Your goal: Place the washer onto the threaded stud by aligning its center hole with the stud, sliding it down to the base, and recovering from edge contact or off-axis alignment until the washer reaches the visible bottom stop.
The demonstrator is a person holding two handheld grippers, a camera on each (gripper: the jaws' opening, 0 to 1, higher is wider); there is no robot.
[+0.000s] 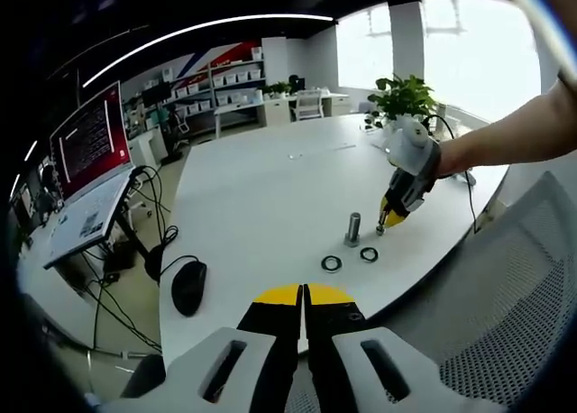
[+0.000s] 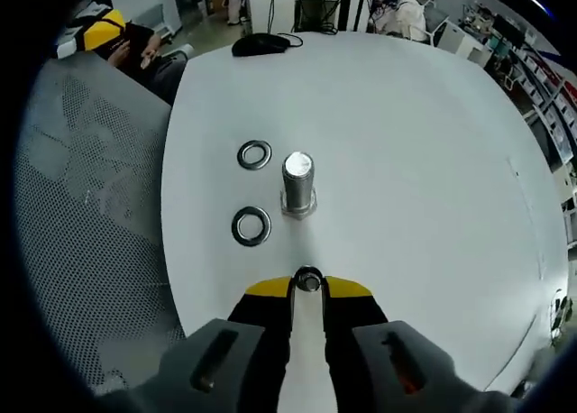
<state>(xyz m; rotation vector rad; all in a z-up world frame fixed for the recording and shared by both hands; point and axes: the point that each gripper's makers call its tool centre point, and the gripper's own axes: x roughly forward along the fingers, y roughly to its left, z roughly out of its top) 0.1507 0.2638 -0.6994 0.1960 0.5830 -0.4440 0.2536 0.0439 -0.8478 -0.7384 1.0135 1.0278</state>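
Note:
A short threaded stud (image 2: 297,186) stands upright on its hex base on the white table (image 2: 406,142). Two loose washers (image 2: 254,154) (image 2: 251,225) lie flat to its left. My right gripper (image 2: 307,289) is shut on a third washer (image 2: 307,279), held on edge between the yellow tips just short of the stud. In the left gripper view the right gripper (image 1: 386,222) hangs beside the stud (image 1: 353,228), near the two loose washers (image 1: 331,263) (image 1: 369,253). My left gripper (image 1: 302,296) is shut on nothing, back at the table's near edge.
A black mouse (image 1: 188,287) lies near the table's edge, its cable running off to the floor. A grey mesh chair (image 2: 81,215) stands close against the table. A potted plant (image 1: 406,93) and a laptop (image 1: 90,160) on a side stand are farther off.

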